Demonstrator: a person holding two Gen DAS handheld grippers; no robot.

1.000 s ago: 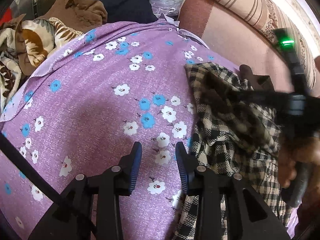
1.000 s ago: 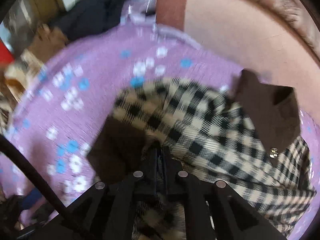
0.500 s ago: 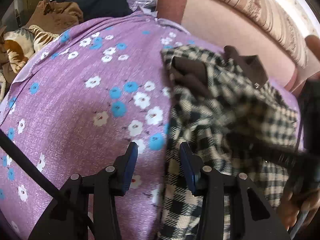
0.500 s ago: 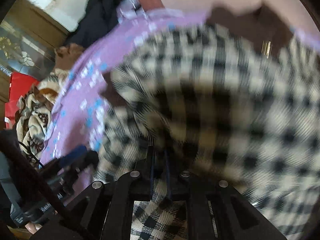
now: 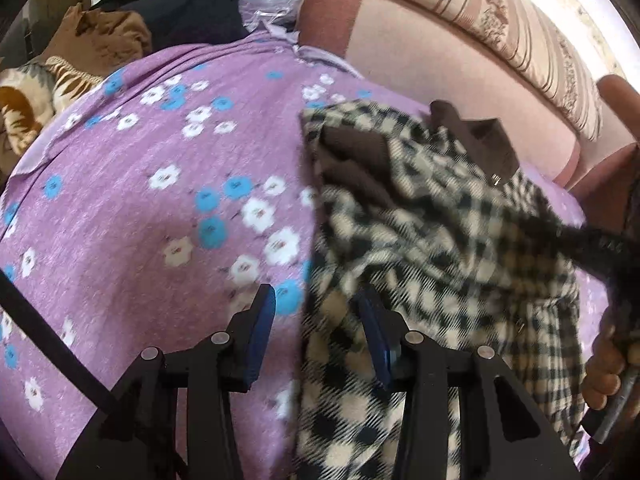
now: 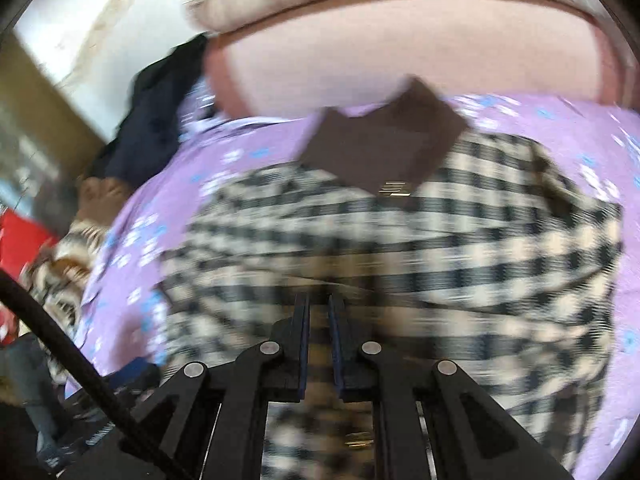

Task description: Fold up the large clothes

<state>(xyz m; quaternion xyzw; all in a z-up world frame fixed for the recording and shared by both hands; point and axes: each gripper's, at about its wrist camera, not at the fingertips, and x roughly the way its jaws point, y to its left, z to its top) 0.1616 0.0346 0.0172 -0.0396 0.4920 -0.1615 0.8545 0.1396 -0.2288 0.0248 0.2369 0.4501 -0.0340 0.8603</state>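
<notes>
purple floral sheet (image 5: 168,208) fills the frame centre-left. pink sofa back (image 5: 420,60) upper right, striped cushion (image 5: 492,12) above it. dark clothes pile (image 5: 208,4) top centre, brown garment (image 5: 100,36) and patterned blanket (image 5: 28,96) upper left.

No text, label, brand or number can be read in either view. The checked garment (image 5: 440,240) carries a small metal tag (image 6: 394,188) on its brown collar (image 6: 384,148), far from the camera, which may bear lettering, but it is too small and blurred to make out.
</notes>
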